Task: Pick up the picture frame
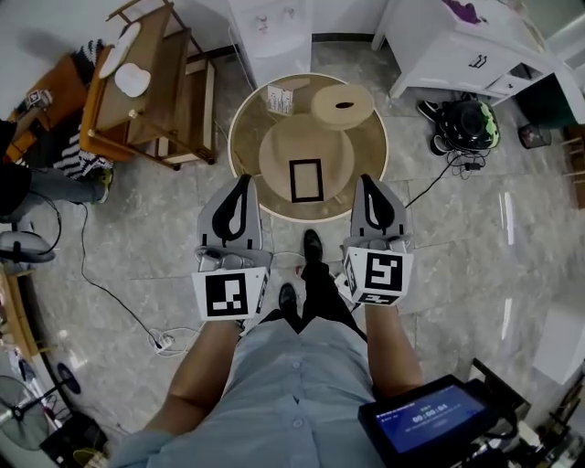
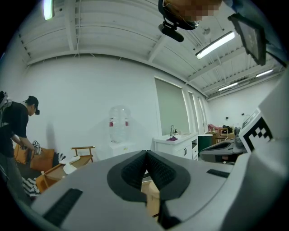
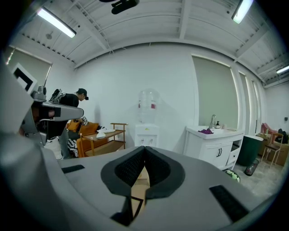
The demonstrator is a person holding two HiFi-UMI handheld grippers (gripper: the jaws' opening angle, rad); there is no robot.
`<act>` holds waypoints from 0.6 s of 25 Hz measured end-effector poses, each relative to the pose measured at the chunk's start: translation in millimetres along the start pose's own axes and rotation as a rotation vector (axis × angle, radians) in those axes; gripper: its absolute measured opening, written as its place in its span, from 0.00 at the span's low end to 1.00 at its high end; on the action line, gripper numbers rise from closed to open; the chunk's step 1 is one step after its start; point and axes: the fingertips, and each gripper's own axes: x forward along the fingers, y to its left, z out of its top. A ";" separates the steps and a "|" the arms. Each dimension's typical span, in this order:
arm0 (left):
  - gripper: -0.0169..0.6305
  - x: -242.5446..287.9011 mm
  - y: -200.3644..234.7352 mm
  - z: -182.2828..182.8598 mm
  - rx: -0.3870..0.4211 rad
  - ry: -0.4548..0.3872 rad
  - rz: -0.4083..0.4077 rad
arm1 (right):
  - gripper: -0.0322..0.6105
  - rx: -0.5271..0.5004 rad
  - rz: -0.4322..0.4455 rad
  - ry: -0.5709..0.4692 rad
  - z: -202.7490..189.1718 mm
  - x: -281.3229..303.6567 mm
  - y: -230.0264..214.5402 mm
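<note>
A small black picture frame lies flat on the raised middle tier of a round wooden table. My left gripper hovers just left of the frame, near the table's front edge. Its jaws are shut and empty, and in the left gripper view the pads meet at the tip. My right gripper hovers just right of the frame, also shut on nothing. Below the closed pads in the right gripper view a black corner of the frame shows. Neither gripper touches the frame.
A round wooden disc and a small box sit on the table's far side. A wooden rack stands at left, a white cabinet at upper right, a water dispenser behind. A person is at far left. Cables cross the floor.
</note>
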 end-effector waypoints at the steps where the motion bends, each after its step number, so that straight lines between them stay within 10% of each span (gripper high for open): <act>1: 0.04 10.0 1.7 -5.1 -0.004 0.007 0.002 | 0.07 0.004 0.008 0.012 -5.2 10.1 -1.1; 15: 0.04 101.5 6.7 -109.2 -0.012 0.170 -0.011 | 0.07 0.055 0.101 0.207 -113.0 113.7 -6.4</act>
